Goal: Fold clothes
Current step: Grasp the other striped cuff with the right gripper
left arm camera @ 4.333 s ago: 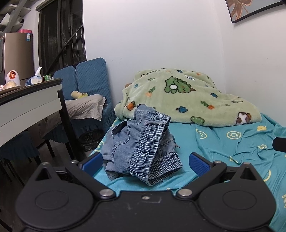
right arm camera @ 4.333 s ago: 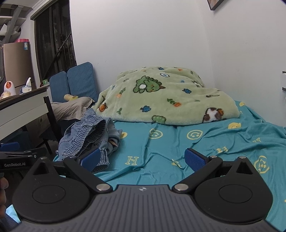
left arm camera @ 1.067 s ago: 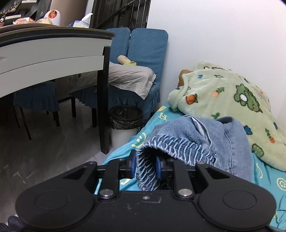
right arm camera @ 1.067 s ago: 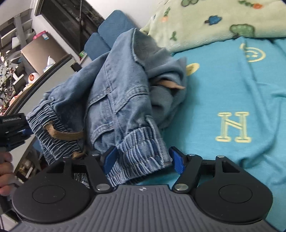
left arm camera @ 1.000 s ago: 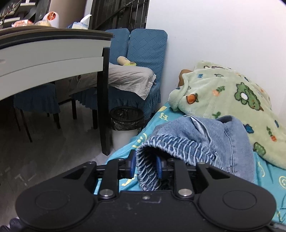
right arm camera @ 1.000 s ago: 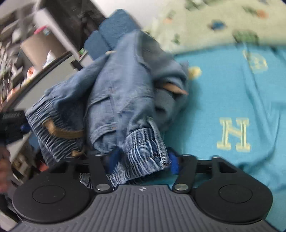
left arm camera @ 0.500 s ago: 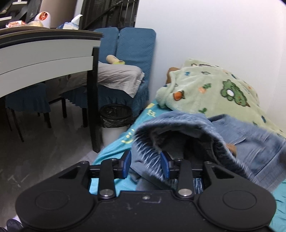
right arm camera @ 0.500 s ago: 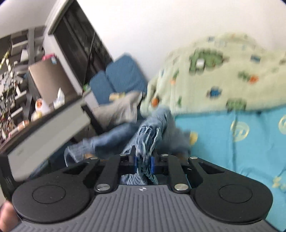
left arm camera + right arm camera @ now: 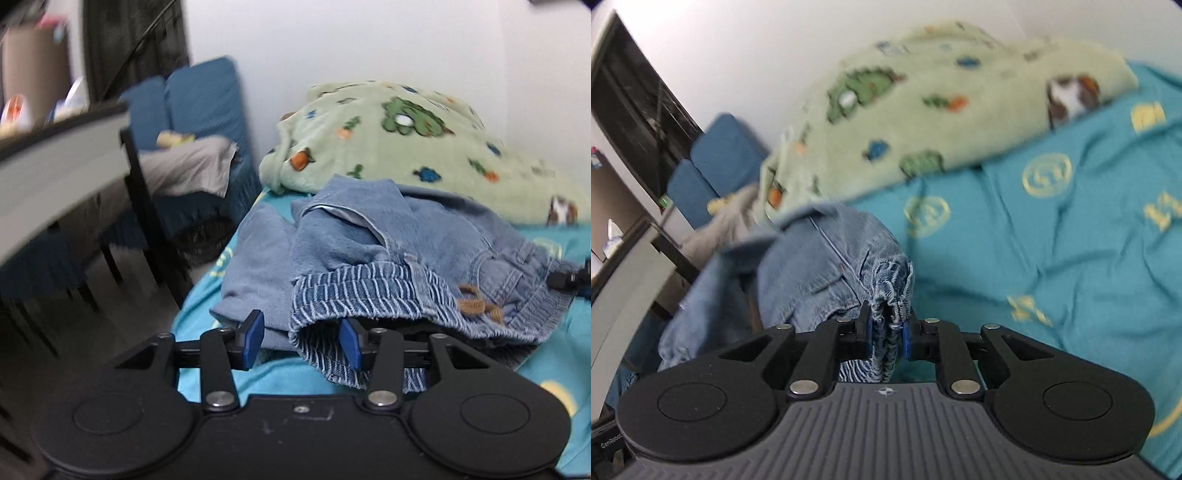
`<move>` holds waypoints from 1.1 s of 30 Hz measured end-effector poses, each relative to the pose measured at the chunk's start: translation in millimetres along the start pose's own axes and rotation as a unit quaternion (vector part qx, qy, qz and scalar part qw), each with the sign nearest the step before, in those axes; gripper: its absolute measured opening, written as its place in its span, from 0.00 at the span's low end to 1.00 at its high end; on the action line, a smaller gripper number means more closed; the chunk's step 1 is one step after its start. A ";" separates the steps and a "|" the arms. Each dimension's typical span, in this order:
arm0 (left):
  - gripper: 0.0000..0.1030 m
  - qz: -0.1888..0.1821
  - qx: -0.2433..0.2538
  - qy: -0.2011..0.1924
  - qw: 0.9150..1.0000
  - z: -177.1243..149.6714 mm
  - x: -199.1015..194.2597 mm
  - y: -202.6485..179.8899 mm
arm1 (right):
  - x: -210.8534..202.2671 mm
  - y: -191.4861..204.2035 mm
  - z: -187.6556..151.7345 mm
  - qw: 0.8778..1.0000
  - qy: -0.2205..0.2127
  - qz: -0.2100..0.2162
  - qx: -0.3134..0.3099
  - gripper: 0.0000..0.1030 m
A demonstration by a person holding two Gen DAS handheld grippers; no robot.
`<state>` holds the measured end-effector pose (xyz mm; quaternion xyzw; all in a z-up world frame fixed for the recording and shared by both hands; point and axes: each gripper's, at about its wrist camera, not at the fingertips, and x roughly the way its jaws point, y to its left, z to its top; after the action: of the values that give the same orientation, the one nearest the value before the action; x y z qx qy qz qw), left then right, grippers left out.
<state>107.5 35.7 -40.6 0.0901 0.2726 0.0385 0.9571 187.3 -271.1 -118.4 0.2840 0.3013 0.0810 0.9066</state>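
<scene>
My right gripper (image 9: 886, 334) pinches the ribbed waistband of the denim shorts (image 9: 388, 254), its pads pressed tight on the bunched fabric. My left gripper (image 9: 301, 341) is spread, the waistband's corner draped between and over its fingers without being clamped. The shorts lie crumpled at the near left edge of the teal bedsheet (image 9: 1071, 240). Far behind them the green blanket (image 9: 406, 147) is heaped against the wall. A desk (image 9: 55, 162) and blue chairs (image 9: 199, 99) crowd the left.
</scene>
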 end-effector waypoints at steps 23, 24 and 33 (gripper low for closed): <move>0.42 0.024 0.068 -0.042 0.996 -6.8 4.9 -34.7 | 6.8 -29.6 -34.0 0.991 0.008 -0.083 -0.106 0.38; 0.42 0.024 0.068 -0.044 0.996 -6.7 5.0 -34.8 | 9.7 -29.3 -33.1 0.991 0.001 -0.077 -0.110 0.38; 0.45 0.031 0.097 -0.057 0.993 -8.7 3.3 -43.8 | 28.5 -30.5 -24.8 0.997 -0.016 -0.018 -0.071 0.08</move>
<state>106.8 -5.5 -58.0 0.1933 0.2176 0.0358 0.9560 194.8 -275.6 -166.1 0.2151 0.2855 0.0810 0.9304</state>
